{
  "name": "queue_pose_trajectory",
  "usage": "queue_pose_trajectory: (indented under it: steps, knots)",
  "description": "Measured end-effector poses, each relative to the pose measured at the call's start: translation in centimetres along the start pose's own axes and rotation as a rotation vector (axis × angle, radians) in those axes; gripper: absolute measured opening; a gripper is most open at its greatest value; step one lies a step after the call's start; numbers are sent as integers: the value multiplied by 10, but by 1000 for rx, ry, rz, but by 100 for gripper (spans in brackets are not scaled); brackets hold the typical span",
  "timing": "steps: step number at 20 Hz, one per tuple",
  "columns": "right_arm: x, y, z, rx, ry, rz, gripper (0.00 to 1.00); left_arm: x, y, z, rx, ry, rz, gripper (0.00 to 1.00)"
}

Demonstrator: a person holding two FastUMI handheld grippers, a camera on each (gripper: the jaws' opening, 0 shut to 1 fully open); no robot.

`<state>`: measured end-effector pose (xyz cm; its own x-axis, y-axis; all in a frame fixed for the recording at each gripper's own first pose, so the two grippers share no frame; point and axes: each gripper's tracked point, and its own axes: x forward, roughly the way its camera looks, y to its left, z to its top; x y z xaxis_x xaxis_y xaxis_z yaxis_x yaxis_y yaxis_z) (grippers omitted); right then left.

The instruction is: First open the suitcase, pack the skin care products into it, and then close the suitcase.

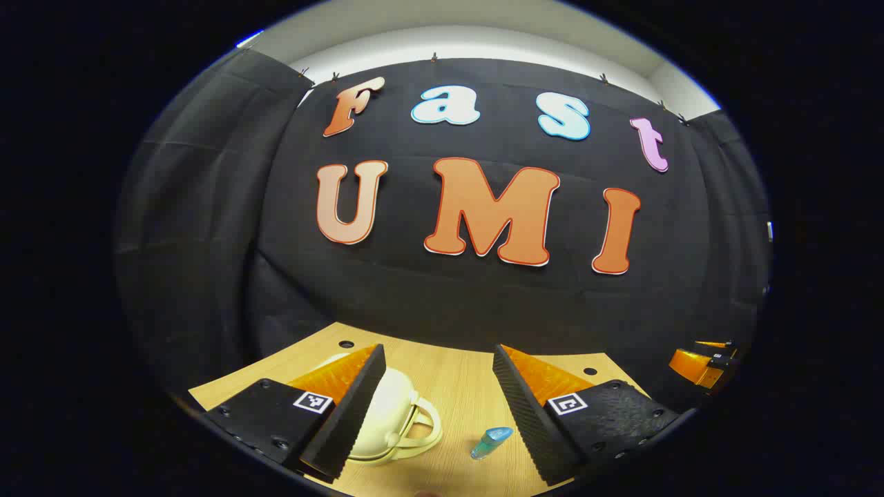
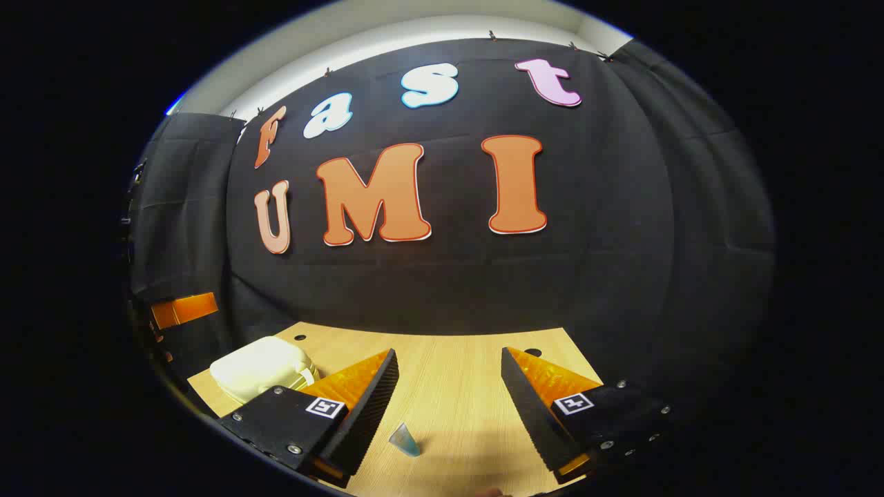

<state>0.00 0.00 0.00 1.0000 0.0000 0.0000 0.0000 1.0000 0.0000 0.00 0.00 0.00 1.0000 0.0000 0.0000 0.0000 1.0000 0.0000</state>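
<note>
Spanning a black-draped booth, a wooden table (image 1: 456,386) with closed cream suitcase (image 1: 390,414), blue bottle (image 1: 492,442); both tools wide.

Black cloth wall (image 1: 442,290), light wooden table (image 2: 449,386), pale ceiling strip (image 1: 483,34)

Suitcase (image 1: 390,414) sitting closed on the table (image 1: 456,383), handle side facing the small tube (image 1: 492,442) lying just to its right. Both near the front edge, booth wall behind. Other gripper (image 1: 701,362) off far right.
</note>
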Motion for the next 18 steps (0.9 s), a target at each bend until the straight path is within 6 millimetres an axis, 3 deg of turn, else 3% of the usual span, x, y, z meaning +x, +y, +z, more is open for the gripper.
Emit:
queue_pose_trajectory:
  steps: [6, 18]
  knots:
    - [-4, 12, 0, 9, -11, -12, 95, 18, -5, 6, 57, -3, -56, 94]
    - [-1, 18, -6, -6, 20, -25, 95, 23, 10, -1, 29, 16, -49, 97]
